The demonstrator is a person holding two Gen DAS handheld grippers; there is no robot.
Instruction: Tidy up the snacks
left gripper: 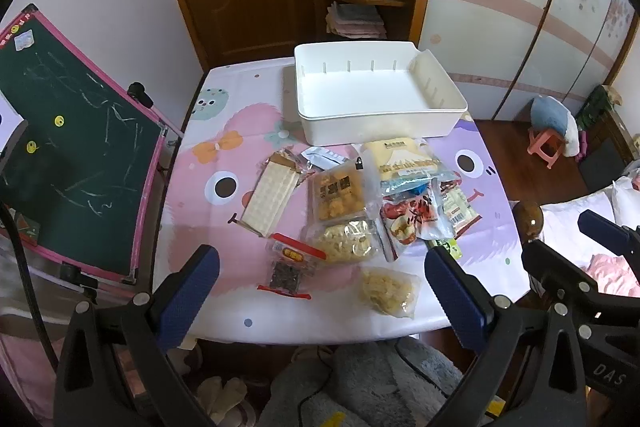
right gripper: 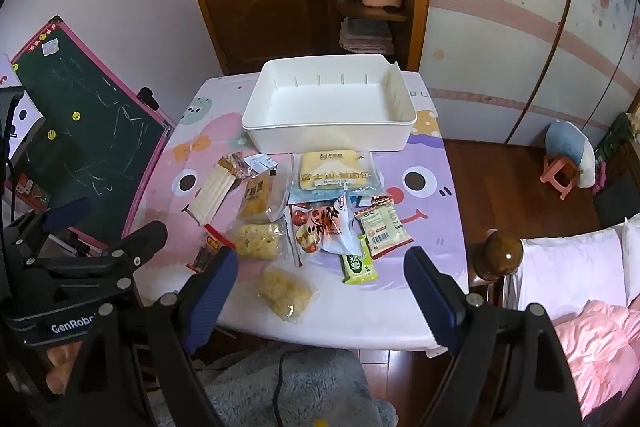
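Observation:
An empty white bin [left gripper: 442, 125] [right gripper: 264, 141] stands at the table's far side. Several snack packets lie in front of it: a wafer pack [left gripper: 270, 197] [right gripper: 214, 193], a yellow bread bag [left gripper: 404, 155] [right gripper: 334, 171], a red-and-white bag [left gripper: 412, 217] [right gripper: 324, 227], a green packet [right gripper: 358, 265], a dark packet with red edges [left gripper: 290, 267] and a pale clear packet [left gripper: 388, 291] [right gripper: 286, 291] nearest me. My left gripper [left gripper: 320, 291] is open and empty above the near edge. My right gripper [right gripper: 320, 287] is open and empty too, also over the near edge.
A green chalkboard [left gripper: 72, 147] leans at the table's left. A bed with pink bedding [right gripper: 580, 307] and a brown bedpost knob [right gripper: 502, 251] are at the right. A wooden door and shelf stand behind. Grey fuzzy fabric [right gripper: 304, 387] lies below the table edge.

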